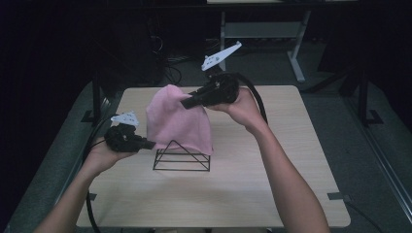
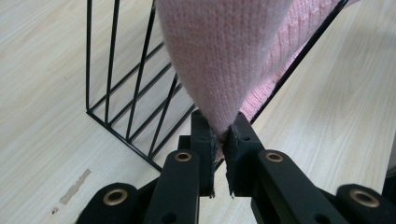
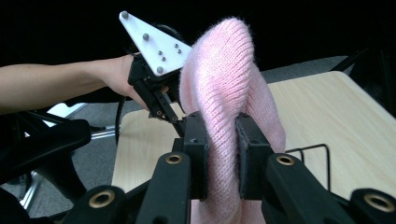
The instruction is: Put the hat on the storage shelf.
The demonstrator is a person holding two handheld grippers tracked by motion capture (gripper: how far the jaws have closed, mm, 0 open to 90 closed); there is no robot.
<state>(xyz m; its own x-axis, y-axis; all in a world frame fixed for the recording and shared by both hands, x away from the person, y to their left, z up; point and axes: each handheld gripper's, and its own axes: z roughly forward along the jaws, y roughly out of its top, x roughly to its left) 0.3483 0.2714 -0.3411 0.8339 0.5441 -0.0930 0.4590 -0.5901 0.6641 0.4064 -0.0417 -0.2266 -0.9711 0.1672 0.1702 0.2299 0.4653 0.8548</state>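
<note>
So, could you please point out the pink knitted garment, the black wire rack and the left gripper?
pink knitted garment point(image 1: 177, 121): high view, middle of the draped front.
black wire rack point(image 1: 182, 162): high view, lower front bar.
left gripper point(image 2: 223, 135): left gripper view, between its fingertips.

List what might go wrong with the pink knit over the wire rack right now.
The left tongs pinch only a thin corner of the pink knit, so it may slip free. The knit drapes over the black wire rack; pulling could snag it or tip the light rack on the table.
</note>
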